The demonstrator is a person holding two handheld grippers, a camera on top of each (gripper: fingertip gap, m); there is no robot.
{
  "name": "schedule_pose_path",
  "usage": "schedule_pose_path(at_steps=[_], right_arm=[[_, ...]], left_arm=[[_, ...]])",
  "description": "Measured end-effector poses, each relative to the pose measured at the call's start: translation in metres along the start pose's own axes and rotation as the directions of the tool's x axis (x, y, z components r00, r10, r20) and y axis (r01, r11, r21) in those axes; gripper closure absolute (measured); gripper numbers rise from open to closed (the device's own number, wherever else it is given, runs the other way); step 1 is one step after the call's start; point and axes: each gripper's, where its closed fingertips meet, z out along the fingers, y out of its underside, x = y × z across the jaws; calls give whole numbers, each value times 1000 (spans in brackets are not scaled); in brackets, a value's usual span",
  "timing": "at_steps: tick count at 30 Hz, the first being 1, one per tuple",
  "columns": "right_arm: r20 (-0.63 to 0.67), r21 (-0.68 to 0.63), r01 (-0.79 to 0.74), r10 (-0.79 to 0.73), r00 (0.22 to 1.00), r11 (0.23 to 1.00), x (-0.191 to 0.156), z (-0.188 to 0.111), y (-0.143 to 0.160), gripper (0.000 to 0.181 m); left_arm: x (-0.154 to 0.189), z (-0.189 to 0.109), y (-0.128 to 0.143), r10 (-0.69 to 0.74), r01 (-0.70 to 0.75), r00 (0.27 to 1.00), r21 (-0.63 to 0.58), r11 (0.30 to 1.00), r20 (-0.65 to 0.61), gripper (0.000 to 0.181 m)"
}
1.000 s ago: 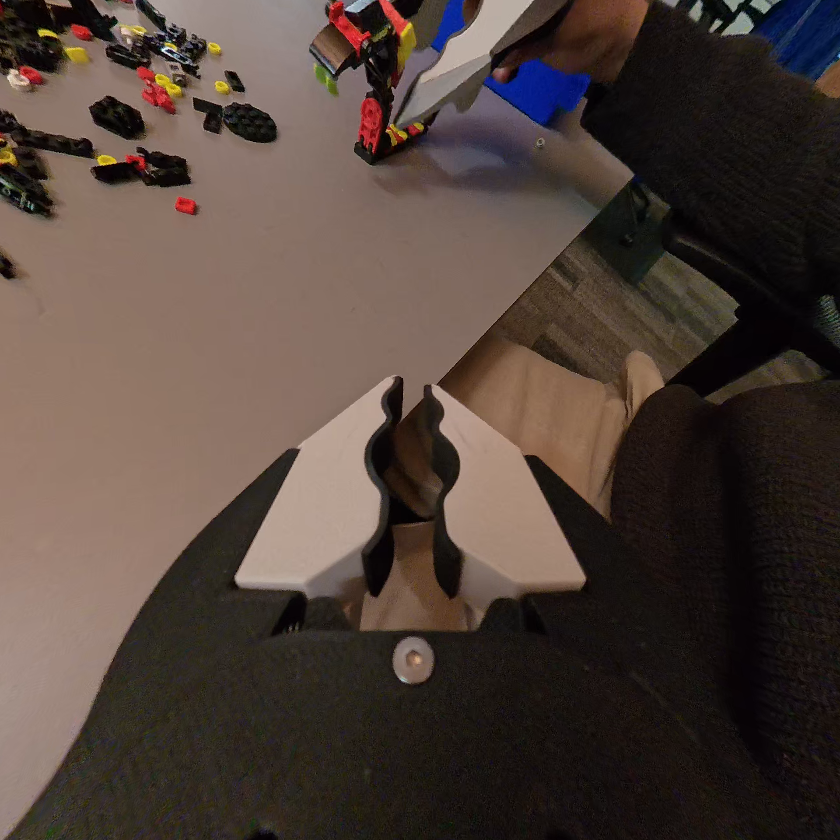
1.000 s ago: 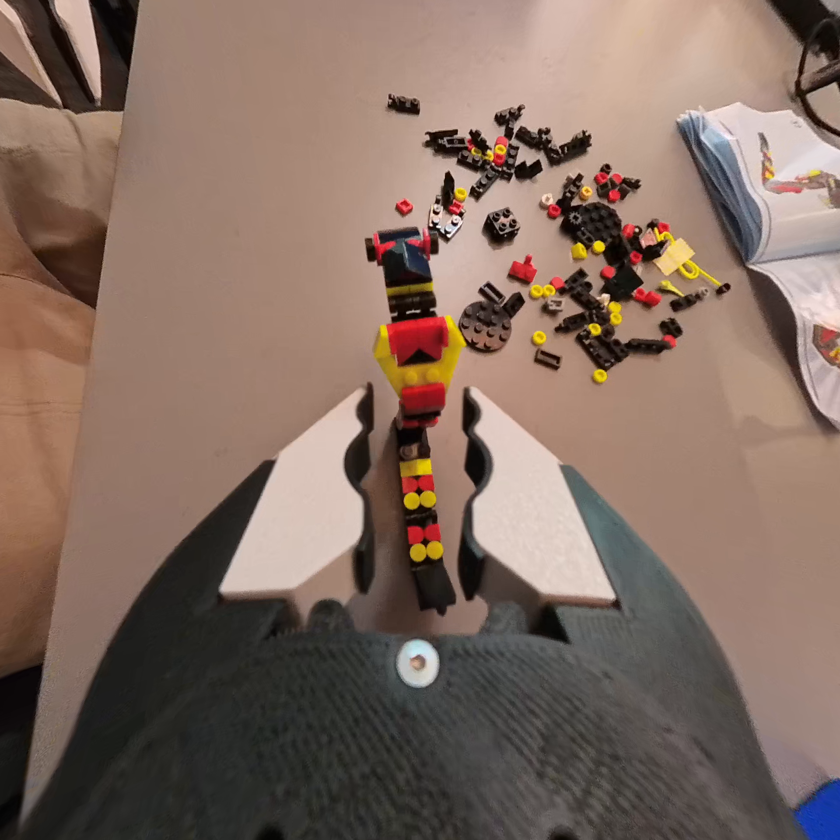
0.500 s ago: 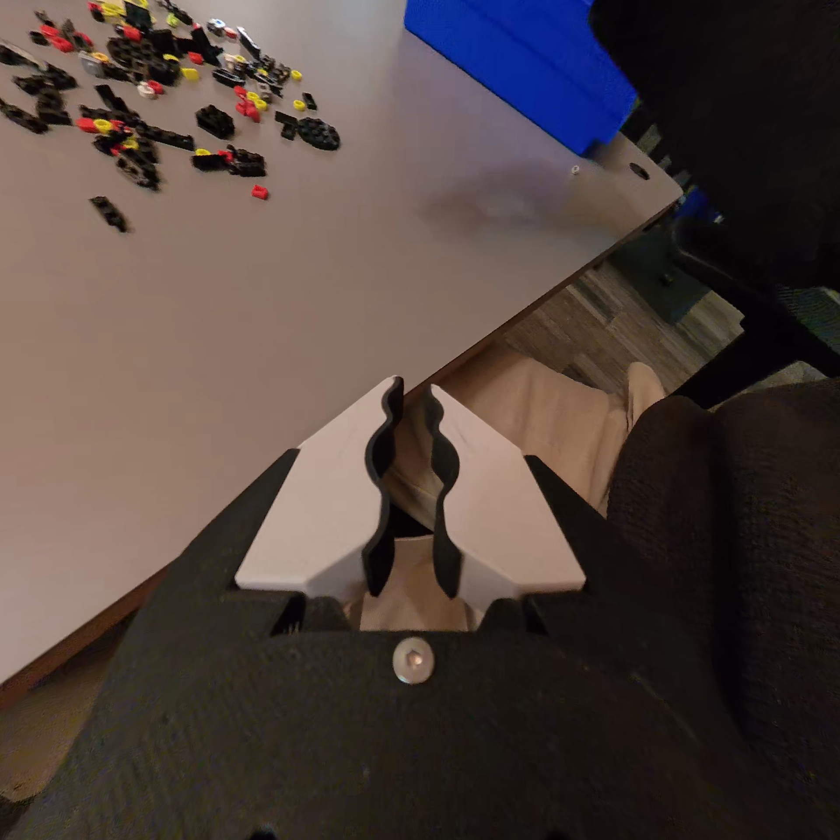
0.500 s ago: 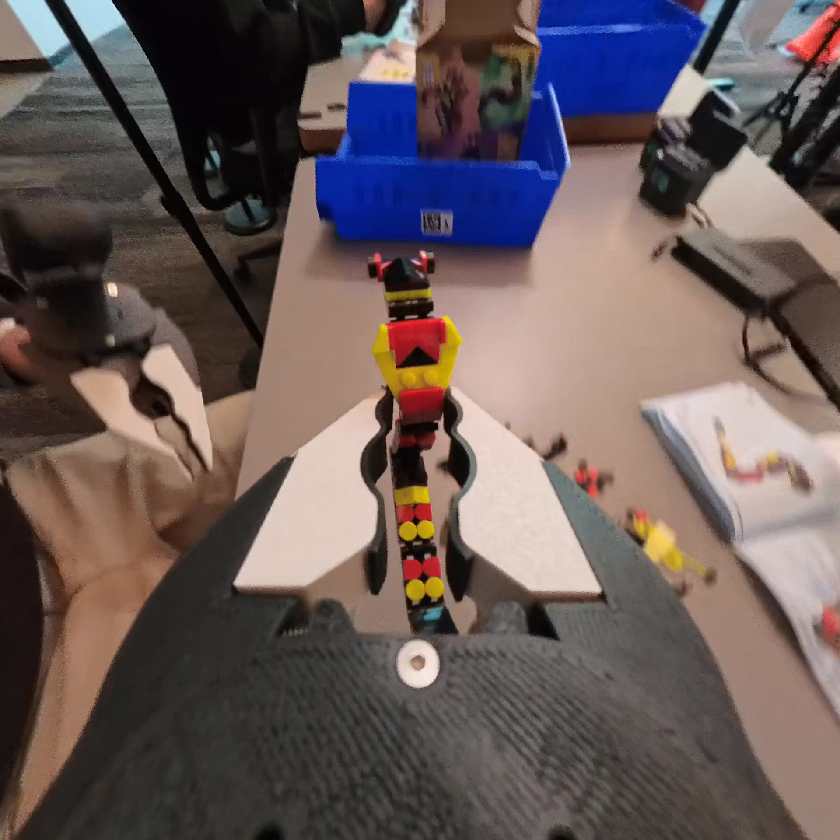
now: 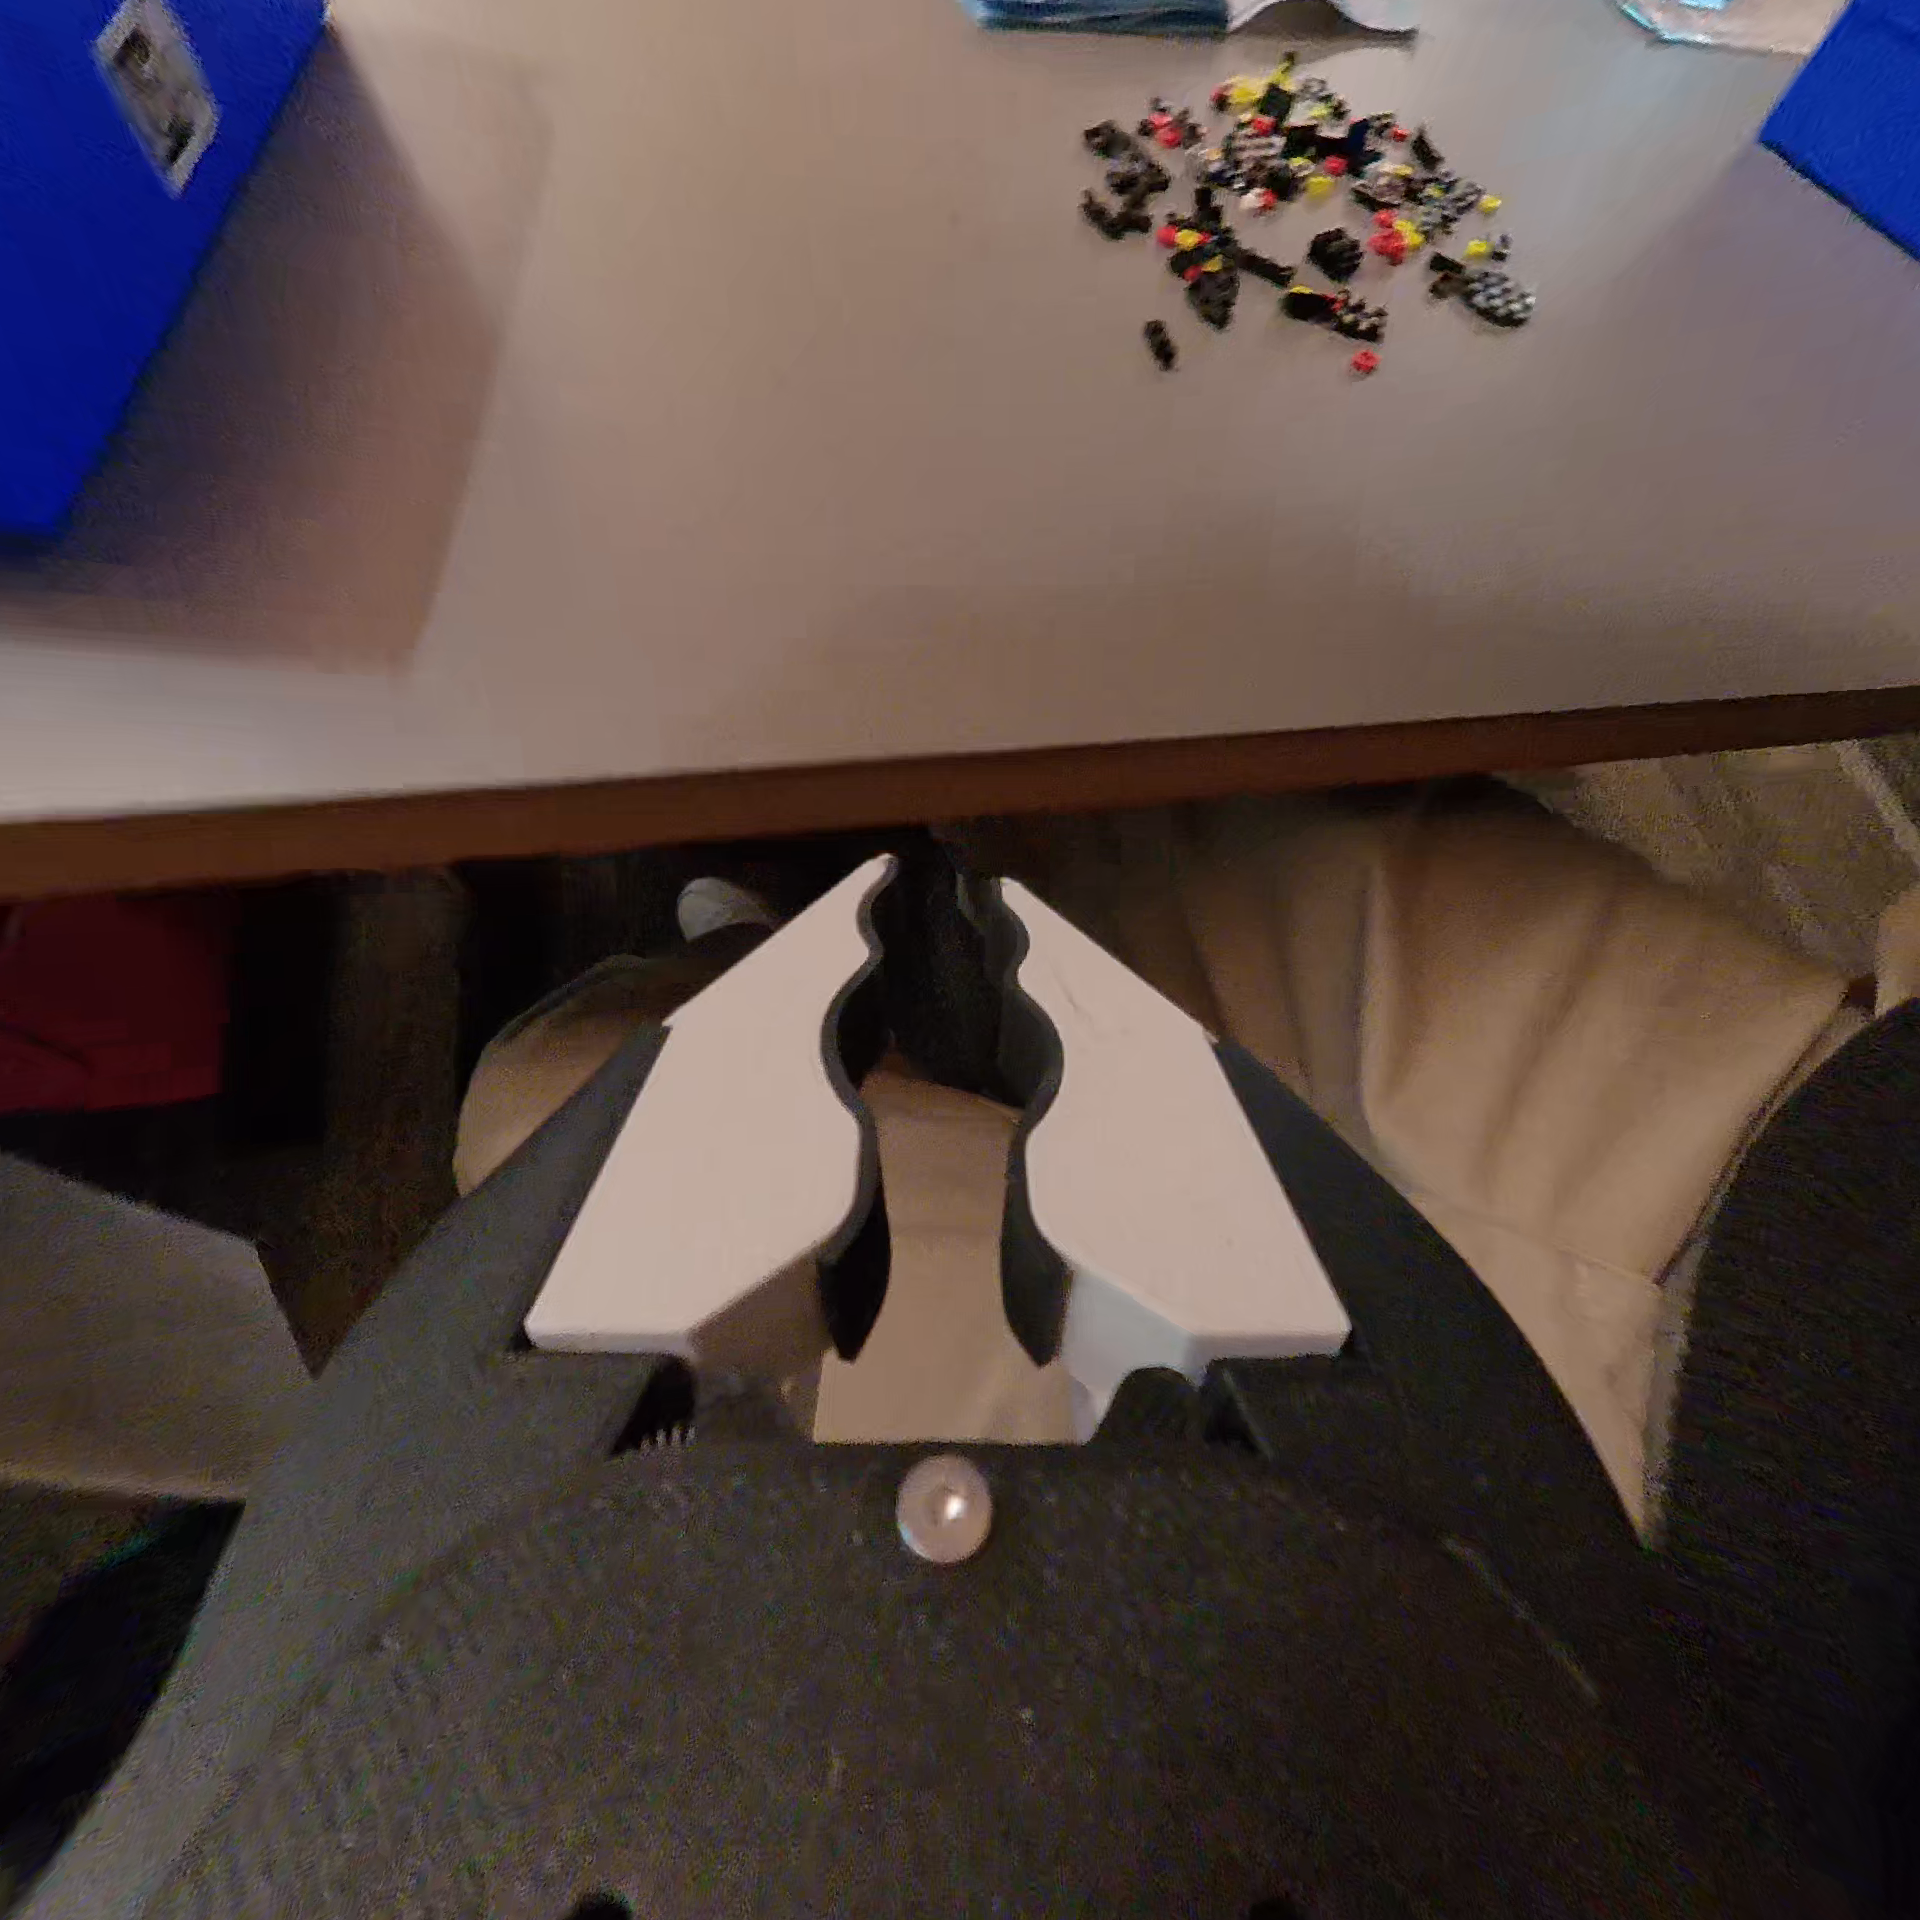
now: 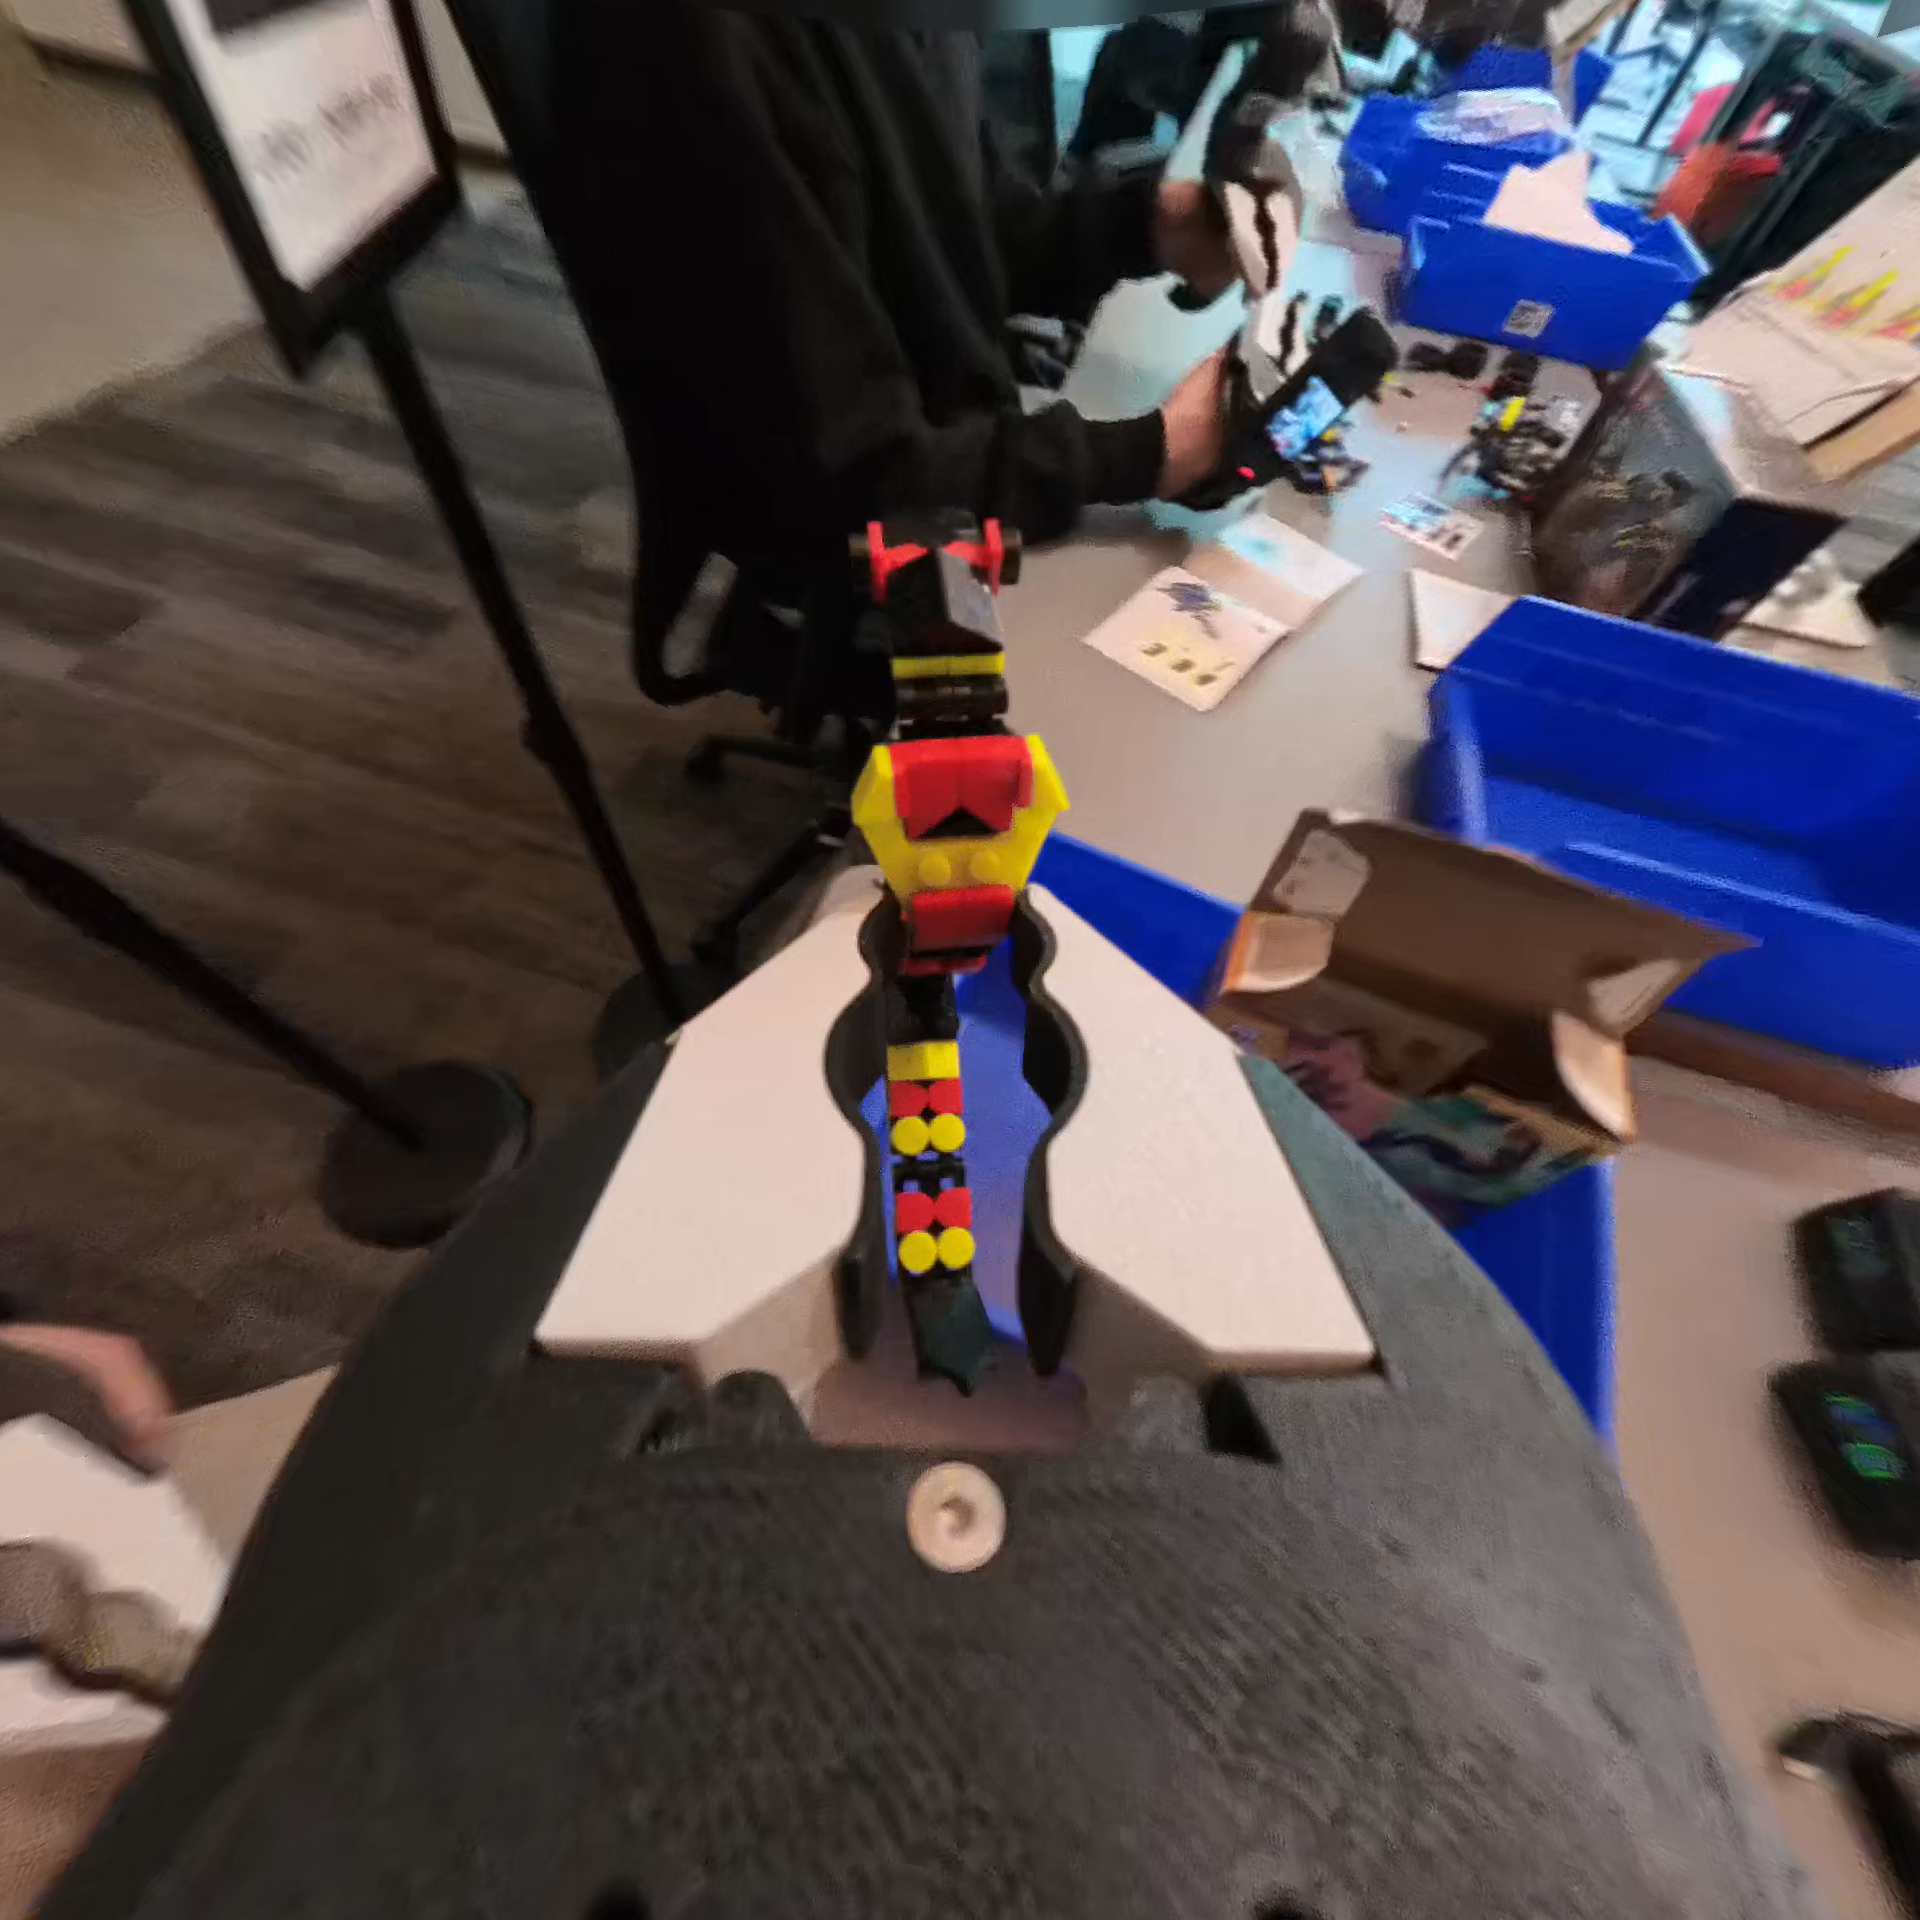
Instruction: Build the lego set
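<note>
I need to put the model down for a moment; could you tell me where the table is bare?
The broad table stretch between the blue bin and the loose brick pile is bare, down to the near edge. The pile itself is crowded.

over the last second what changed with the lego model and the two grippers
The right hand-held gripper closed on the lego model and lifted it off the table; it now points out at the room. The left hand-held gripper swung from beside the table to below its near edge, over the person's lap, facing the loose pieces. Unchanged: the left one holds nothing, its jaws slightly apart, and the pieces lie scattered.
</note>
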Motion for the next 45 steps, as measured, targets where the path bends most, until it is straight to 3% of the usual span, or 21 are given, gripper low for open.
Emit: schedule_pose_path(at_steps=[2,4,10,12,19,23,29,35,39,45], right_arm=[[-87,-62,114,-119,989,992,15,29,-7,162],[-48,-81,149,-153,987,986,12,56,-16,162],[165,-14,-30,32,986,999,3,116,-55,162],[183,7,-79,76,980,997,12,132,-67,163],[25,-22,52,-51,998,998,47,158,-85,162],[44,-7,50,-49,998,999,42,149,-88,162],[-23,23,28,-28,999,999,54,103,-76,162],[80,80,-117,111,991,990,52,55,-70,163],[71,38,-20,18,997,999,36,27,-47,163],[195,8,85,-85,977,996,-36,-14,25,162]], left_arm=[[-9,-14,14,-34,35,998,-8,999,48,168],[-14,-28,28,-69,70,994,-13,997,89,168],[-22,-66,65,-180,184,969,-6,983,167,168],[-25,-75,76,-208,213,959,-8,977,192,169],[-30,-95,98,-285,291,932,6,957,224,169],[-34,-99,98,-310,312,924,29,950,224,169],[-28,-90,94,-298,300,934,20,954,196,168],[-32,-79,83,-234,235,943,25,972,238,162],[-35,-69,72,-224,226,928,29,974,297,132],[-26,-38,44,-150,157,933,7,988,327,92]])
